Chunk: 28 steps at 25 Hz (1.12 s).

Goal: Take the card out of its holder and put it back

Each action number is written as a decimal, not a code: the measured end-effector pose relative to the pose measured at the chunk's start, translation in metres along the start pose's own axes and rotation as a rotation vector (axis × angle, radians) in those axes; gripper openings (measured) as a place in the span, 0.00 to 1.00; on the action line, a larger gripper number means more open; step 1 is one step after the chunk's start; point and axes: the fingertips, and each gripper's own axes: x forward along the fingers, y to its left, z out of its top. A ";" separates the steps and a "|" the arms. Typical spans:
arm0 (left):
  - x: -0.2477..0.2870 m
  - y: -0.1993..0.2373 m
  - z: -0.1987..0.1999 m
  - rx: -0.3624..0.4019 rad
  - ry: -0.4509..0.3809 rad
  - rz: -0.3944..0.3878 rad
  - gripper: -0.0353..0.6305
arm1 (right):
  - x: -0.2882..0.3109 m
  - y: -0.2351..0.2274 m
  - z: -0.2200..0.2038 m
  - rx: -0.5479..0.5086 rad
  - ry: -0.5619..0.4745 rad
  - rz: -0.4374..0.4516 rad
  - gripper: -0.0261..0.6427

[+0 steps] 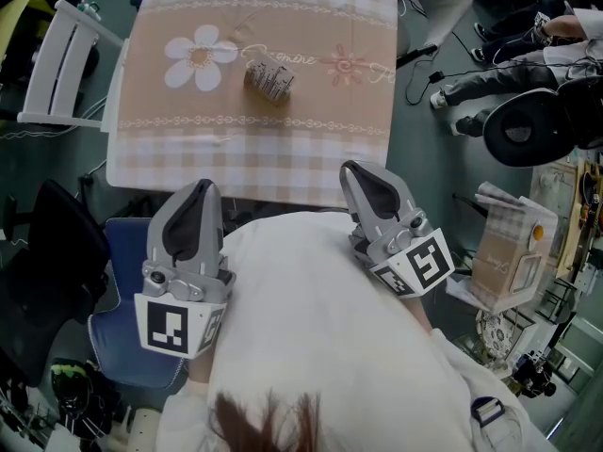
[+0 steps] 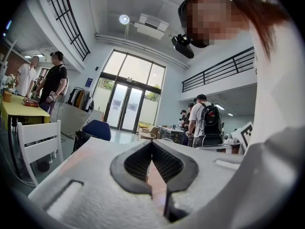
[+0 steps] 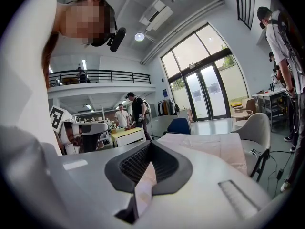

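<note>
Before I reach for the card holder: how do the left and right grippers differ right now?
The left gripper points almost straight at the table; the right gripper leans toward the left one. The left marker cube faces the head camera squarely; the right marker cube is turned askew. Both have jaws shut on nothing, well short of the card holder.

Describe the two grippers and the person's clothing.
Both are grey moulded shells tapering to a point, with black ribbed pads lining the left claw and right claw. Each carries a white cube with black square markers. The person wears a white top.
</note>
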 end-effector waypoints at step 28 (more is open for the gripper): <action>-0.010 0.006 0.001 -0.003 -0.015 0.007 0.05 | 0.004 0.010 -0.003 -0.022 0.026 0.016 0.04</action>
